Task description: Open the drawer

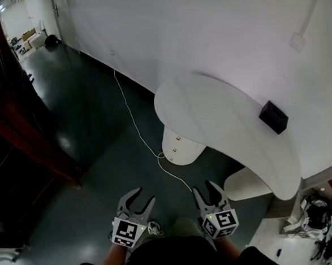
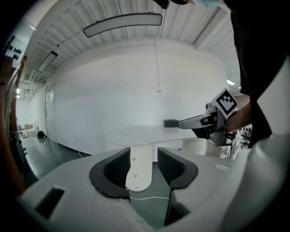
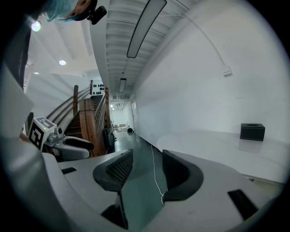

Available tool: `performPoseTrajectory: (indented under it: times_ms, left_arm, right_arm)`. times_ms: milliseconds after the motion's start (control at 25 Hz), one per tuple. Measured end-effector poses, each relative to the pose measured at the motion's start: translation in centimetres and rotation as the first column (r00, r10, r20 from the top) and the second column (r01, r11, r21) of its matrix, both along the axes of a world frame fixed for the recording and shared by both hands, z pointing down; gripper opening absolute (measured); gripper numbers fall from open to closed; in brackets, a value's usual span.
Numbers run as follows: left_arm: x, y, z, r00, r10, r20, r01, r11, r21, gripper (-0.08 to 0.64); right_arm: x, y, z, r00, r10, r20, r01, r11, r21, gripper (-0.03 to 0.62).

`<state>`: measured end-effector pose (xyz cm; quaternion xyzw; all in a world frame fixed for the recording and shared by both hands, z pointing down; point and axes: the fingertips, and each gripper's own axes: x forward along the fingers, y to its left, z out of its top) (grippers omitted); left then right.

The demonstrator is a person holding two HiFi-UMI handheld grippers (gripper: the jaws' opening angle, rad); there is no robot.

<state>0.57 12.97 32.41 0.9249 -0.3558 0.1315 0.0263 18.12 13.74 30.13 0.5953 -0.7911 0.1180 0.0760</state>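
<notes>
Beside a long white wall (image 1: 204,30), on a dark glossy floor (image 1: 91,123), a person holds two grippers out ahead of the body. A wooden staircase (image 1: 18,128) rises at far left. A curved white table (image 1: 221,114) juts out from the wall ahead and to the right, on a rounded white pedestal (image 1: 181,148). A thin white cable (image 1: 132,117) runs from the foot of the wall across the floor to the pedestal. A small black box (image 1: 274,117) sits on the table near the wall. The left gripper (image 1: 143,196) and right gripper (image 1: 204,187) hover side by side, well short of the table. Both have their jaws spread, with only open floor between them. Where the drawer lies relative to the fingers cannot be told from any view.
</notes>
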Motion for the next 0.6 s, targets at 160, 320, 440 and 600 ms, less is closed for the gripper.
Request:
performPoseTrajectory:
  times_ms: [160,320,440,600]
  left_arm:
    - [0.1,-2.7,1.0,1.0,-0.016,-0.007,0.016,1.0,-0.016,0.183]
    - [0.8,-5.6,2.2,0.999,-0.036,0.0,0.036,0.999,-0.015,0.183]
    - [1.4,-8.2,3.1,0.999,-0.045,0.025,0.045,0.999,0.007,0.183]
    - [2.6,-11.7,4.2,0.998,-0.063,0.027,0.062,0.998,0.024,0.183]
  right_arm:
    - [0.3,-3.0,0.2,1.0,0.002,-0.003,-0.002,1.0,0.0,0.195]
    - [1.0,-6.1,0.8,0.999,-0.031,-0.016,0.031,0.999,0.007,0.191]
    - [1.6,-7.9,1.8,0.997,-0.067,-0.041,0.067,0.998,0.002,0.186]
    - [2.5,-10.5,2.7,0.994,-0.098,-0.049,0.098,0.995,-0.012,0.186]
